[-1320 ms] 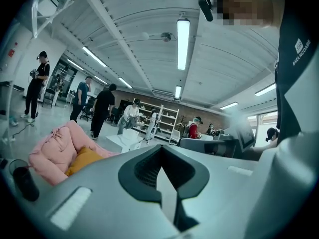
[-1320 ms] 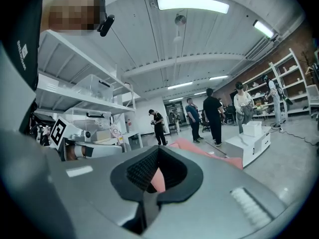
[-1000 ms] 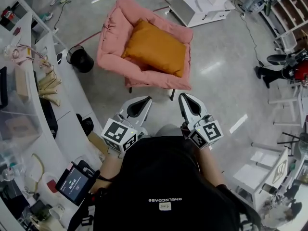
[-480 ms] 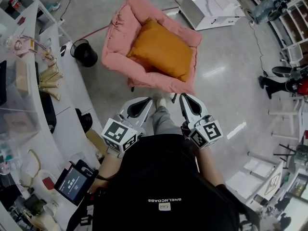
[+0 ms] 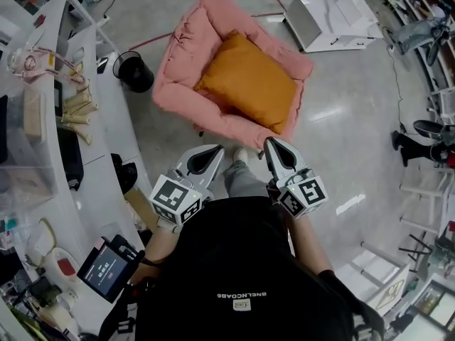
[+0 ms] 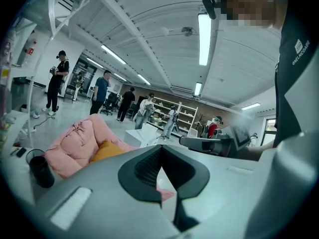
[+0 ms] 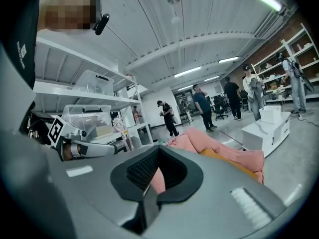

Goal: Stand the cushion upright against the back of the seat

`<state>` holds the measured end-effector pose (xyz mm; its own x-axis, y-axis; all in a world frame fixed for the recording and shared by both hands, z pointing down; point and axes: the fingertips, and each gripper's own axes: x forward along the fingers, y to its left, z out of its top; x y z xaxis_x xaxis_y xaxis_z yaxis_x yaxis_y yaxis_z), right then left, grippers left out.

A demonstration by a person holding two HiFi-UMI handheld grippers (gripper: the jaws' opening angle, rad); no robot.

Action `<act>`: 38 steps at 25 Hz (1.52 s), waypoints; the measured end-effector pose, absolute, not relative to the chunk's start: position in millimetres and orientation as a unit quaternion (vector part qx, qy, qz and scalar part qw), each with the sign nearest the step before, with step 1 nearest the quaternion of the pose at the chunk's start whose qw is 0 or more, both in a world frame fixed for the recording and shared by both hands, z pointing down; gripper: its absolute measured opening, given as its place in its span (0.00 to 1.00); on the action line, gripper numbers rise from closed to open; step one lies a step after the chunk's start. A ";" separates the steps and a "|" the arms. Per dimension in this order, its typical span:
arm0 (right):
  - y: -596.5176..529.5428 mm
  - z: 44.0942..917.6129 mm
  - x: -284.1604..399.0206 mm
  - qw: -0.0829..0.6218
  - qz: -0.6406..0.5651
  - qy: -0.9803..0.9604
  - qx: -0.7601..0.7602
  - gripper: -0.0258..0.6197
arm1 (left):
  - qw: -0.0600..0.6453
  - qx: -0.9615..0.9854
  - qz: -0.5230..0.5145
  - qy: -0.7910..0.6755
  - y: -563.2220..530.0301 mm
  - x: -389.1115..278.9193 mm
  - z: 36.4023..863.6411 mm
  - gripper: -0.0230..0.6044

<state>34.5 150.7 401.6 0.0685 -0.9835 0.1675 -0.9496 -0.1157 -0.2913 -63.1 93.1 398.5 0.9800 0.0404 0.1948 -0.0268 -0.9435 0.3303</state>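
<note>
Cloth of a plain mustard orange covered the cushion (image 5: pixel 247 82), a plump, roughly square pillow with soft rounded corners and no pattern that could be made out. It lay flat in the hollow of the seat (image 5: pixel 183 62), a pink padded armchair with thick puffy arms. It sat skewed to the seat's sides and filled most of the sitting area, with one corner reaching the seat's front rim. The left gripper (image 5: pixel 217 149) and the right gripper (image 5: pixel 269 143) hung side by side just short of the seat's front edge, both clear of the seat. Each had its jaws pressed together with nothing between them. A black bin (image 5: pixel 134 71) stood on the floor just beside one arm of the seat, and a white cabinet (image 5: pixel 334 20) stood near the seat's far corner. The seat's legs were almost wholly covered by its padding, and the underside of the cushion could not be seen. In both gripper views each gripper's own grey body blocked most of the seat, leaving only a strip of pink and a sliver of orange. The person's grey trouser leg (image 5: pixel 245 180) and black top hid the floor nearest the seat's front.
</note>
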 end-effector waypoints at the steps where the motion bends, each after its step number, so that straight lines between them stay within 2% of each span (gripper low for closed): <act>1: 146.1 402.6 39.2 0.052 -0.164 0.666 -0.726 0.05 | 0.168 0.981 0.101 0.000 89.3 -58.0 398.9 0.07; 21: 65.5 411.8 143.7 0.035 -0.180 0.747 -0.639 0.05 | 0.156 0.975 0.116 -0.103 38.7 29.2 385.5 0.07; 30: 32.6 427.5 170.1 0.019 -0.190 0.781 -0.594 0.05 | 0.156 0.967 0.122 -0.158 26.6 52.0 384.7 0.07; 38: -10.5 465.4 184.3 -0.019 -0.216 0.787 -0.578 0.23 | 0.171 0.957 0.134 -0.190 16.5 41.8 397.1 0.07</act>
